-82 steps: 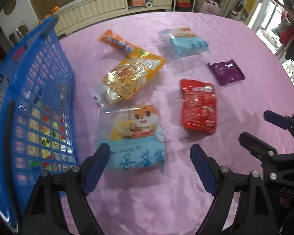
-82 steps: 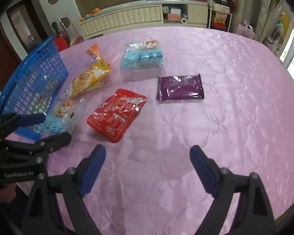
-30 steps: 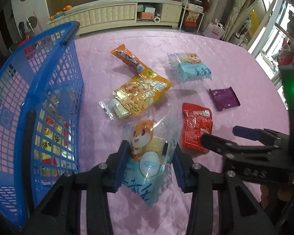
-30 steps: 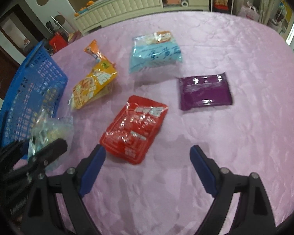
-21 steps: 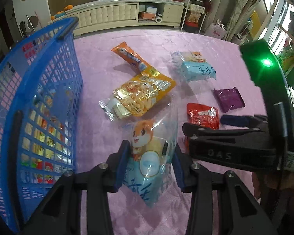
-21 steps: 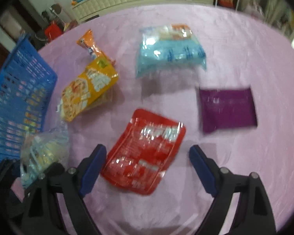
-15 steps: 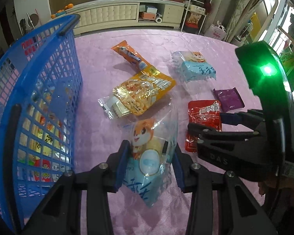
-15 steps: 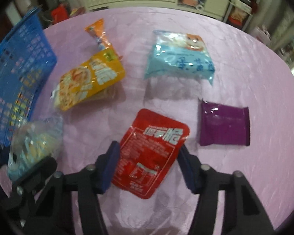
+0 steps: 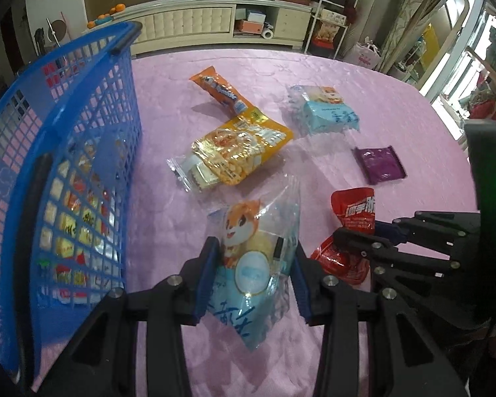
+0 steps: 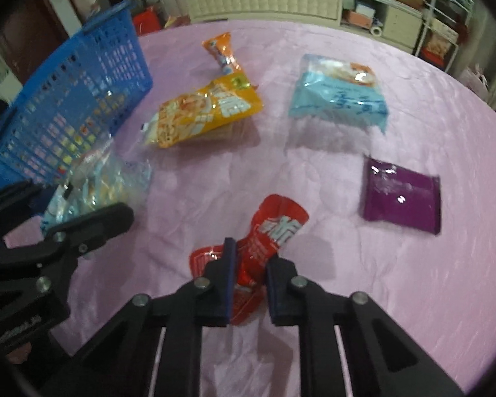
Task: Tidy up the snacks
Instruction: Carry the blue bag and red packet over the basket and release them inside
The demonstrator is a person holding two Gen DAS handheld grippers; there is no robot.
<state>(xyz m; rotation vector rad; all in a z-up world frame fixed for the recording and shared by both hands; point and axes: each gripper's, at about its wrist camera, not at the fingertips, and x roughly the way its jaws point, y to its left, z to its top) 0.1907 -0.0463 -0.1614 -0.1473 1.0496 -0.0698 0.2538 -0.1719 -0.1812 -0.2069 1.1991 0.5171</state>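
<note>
My left gripper [image 9: 253, 276] is shut on a clear and light-blue snack bag with a cartoon animal [image 9: 254, 251] and holds it above the pink tablecloth, just right of the blue basket [image 9: 59, 152]. The bag also shows in the right wrist view [image 10: 96, 188]. My right gripper [image 10: 249, 264] is shut on a red snack packet [image 10: 268, 231], which is crumpled between the jaws; it also shows in the left wrist view [image 9: 355, 218]. The two grippers are side by side.
On the tablecloth [image 10: 413, 281] lie a yellow snack bag [image 10: 201, 115], an orange packet [image 10: 221, 51], a second light-blue bag [image 10: 340, 99] and a purple packet [image 10: 401, 197]. The basket [image 10: 72, 99] holds several small snacks. Cabinets and shelves stand behind the table.
My right gripper moved forward over the red packet and shut on it, crumpling it. My left gripper took hold of the light-blue bag earlier and keeps it raised.
</note>
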